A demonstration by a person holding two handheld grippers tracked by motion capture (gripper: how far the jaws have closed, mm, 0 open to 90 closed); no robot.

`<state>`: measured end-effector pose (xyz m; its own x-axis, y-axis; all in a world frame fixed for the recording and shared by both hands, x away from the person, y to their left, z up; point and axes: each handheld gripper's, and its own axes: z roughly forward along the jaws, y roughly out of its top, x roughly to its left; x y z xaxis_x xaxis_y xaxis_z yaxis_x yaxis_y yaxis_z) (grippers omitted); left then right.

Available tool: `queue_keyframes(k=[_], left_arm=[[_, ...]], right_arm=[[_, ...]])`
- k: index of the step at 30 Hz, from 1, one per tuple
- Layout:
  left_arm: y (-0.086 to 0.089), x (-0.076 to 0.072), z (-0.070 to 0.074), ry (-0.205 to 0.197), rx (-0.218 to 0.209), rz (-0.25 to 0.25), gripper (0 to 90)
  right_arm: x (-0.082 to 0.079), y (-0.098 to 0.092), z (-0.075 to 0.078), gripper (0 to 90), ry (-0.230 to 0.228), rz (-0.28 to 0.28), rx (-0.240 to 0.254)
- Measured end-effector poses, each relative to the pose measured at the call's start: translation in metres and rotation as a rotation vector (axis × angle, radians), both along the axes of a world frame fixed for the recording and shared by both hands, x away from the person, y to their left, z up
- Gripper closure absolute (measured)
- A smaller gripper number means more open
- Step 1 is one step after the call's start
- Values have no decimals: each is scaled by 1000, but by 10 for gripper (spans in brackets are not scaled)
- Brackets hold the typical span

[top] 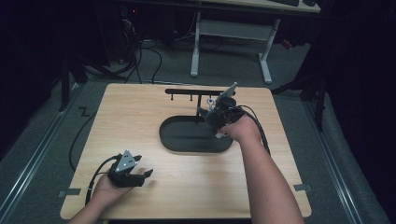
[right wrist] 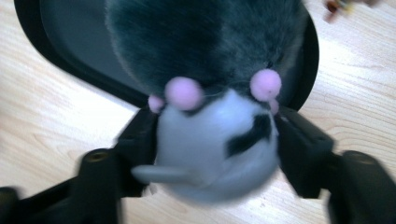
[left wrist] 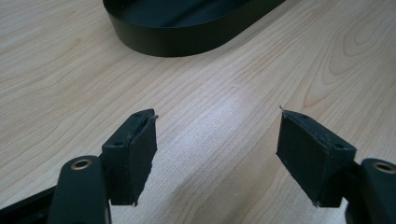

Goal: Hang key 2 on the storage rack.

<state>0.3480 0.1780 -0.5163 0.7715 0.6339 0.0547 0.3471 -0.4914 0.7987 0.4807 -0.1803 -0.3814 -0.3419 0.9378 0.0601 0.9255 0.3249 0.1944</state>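
A soft toy (right wrist: 215, 140) with a dark furry body, a white face and small pink pom-poms sits between the jaws of my right gripper (right wrist: 217, 121), and both pads touch its white part. It hangs over the near rim of a black oval tray (right wrist: 56, 51). In the high view the right gripper (top: 212, 114) is at the tray's (top: 196, 148) right end, pointing down. My left gripper (top: 144, 175) rests low near the table's front left corner. Its jaws are wide open over bare wood (left wrist: 217, 126), and the tray (left wrist: 187, 39) lies ahead of them.
A black bar with small hooks (top: 194, 92) stands on a post just behind the tray. The wooden table (top: 140, 121) has bare room to the left and in front of the tray. A white desk frame (top: 229, 32) stands on the floor beyond.
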Motion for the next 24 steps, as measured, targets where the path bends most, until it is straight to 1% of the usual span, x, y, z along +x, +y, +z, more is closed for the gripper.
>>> queue_keyframes(k=[1,2,3,4,5,9,13,14,15,17,18,19,20,21,22,23,24], left_arm=[[0,0,0,0,0,0,288],[0,0,0,1,1,-2,289],[0,0,0,1,1,-2,289],[-1,0,0,-2,-2,-3,289],[-2,0,-1,-3,-1,-3,289],[-2,0,-1,-2,2,-6,289],[-1,0,0,-3,3,-5,289],[-1,-1,0,-4,3,-4,289],[-1,-1,0,-3,3,-4,289],[-1,-1,0,-5,3,-3,289],[-2,-1,0,-4,3,-2,289],[-2,-1,0,-4,3,-2,289],[-2,-1,0,-3,5,-3,289],[-2,-1,0,-3,6,-4,289],[-3,-1,0,-3,6,-4,289],[-3,-1,-1,-4,6,-4,288],[-4,-1,-1,-4,9,-6,288]], right_arm=[[0,0,0,339,0,0,0],[1,-2,0,297,-9,-14,22],[1,-2,0,297,-9,-14,22],[0,-2,1,285,-22,-10,14],[-1,-2,2,284,-27,-19,14],[-4,-4,2,286,-34,-18,27],[-11,-8,-3,294,-35,-24,27],[-15,-9,-7,297,-42,-35,30],[-15,-9,-7,297,-42,-35,30],[-19,-11,-12,301,-55,-29,27],[-24,-12,-17,304,-65,-24,30],[-24,-12,-17,304,-65,-24,30],[-26,-13,-21,306,-65,-23,31],[-29,-12,-24,306,-69,-16,12],[-33,-12,-27,316,-85,-4,7],[-36,-12,-31,316,-86,-11,29],[-43,-13,-38,325,-99,-4,35]])
